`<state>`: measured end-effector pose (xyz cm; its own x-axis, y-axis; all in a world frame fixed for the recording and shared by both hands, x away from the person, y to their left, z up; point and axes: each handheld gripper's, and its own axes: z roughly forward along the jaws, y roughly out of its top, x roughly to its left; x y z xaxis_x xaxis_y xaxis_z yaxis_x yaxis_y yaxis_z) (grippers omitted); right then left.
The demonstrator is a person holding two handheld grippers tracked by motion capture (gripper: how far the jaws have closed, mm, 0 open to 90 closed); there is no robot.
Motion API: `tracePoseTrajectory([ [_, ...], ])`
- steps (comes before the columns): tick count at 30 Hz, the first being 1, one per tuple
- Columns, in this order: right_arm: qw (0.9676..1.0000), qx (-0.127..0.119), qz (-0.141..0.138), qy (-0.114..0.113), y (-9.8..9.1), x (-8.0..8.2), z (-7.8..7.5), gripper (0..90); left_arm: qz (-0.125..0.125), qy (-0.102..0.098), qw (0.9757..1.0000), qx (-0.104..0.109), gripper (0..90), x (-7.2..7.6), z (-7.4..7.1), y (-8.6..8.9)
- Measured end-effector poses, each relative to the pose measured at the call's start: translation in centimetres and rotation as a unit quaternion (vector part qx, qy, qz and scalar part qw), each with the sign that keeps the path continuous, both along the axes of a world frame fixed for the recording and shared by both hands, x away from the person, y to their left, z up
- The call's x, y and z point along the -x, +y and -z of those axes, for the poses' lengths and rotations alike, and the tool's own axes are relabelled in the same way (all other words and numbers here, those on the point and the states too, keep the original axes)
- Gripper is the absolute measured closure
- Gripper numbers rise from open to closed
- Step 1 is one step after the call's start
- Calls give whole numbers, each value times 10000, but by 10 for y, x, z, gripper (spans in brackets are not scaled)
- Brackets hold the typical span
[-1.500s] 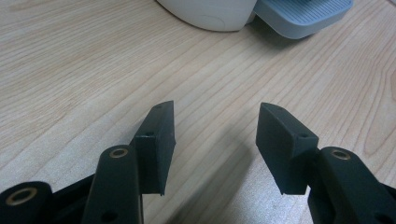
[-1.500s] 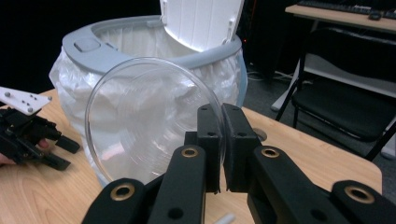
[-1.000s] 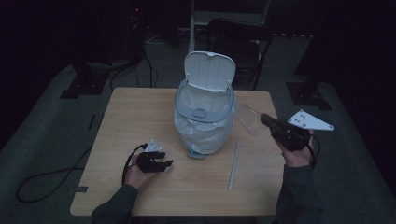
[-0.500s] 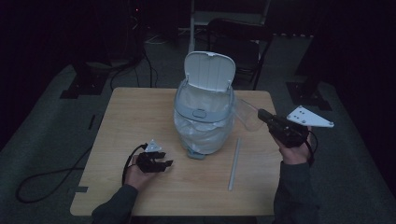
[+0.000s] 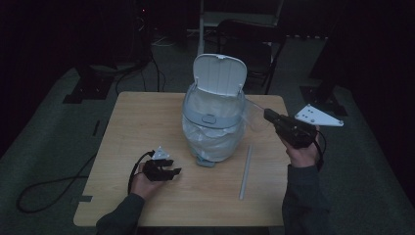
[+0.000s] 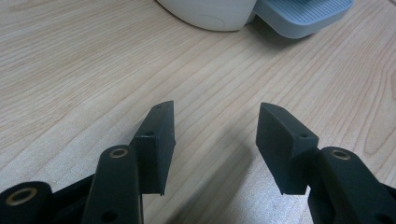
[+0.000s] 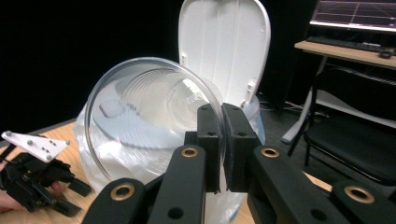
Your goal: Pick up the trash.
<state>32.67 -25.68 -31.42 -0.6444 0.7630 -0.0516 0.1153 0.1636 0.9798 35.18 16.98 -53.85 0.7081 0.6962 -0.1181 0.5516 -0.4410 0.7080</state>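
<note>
A white pedal bin lined with a clear bag stands mid-table, its lid raised. My right gripper is shut on the rim of a clear plastic cup, held on its side just right of the bin's mouth; the cup shows faintly in the high view. In the right gripper view my right gripper pinches the rim, with the lid behind. My left gripper rests on the table at the front left, open. In its own view my left gripper is empty over bare wood, the bin's grey pedal ahead.
A thin pale stick lies on the wooden table at the front right of the bin. A cable trails off the table's left edge. Chairs and stands sit in the dark behind the table.
My right gripper with the cup has shifted slightly toward the bin and a little up. The left gripper has stayed put.
</note>
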Motion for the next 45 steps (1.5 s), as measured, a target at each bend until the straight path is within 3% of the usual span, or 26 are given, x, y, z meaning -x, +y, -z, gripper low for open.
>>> tracePoseTrajectory([
  [15, 9997, -148, -180, 56, 19, -20, -5, 866, 6, -6, 10000, -7, 482, 0, 0, 0],
  [45, 9987, -302, -239, 319, 34, -46, 1, 865, -2, -7, 10000, 2, 483, 0, 0, 0],
])
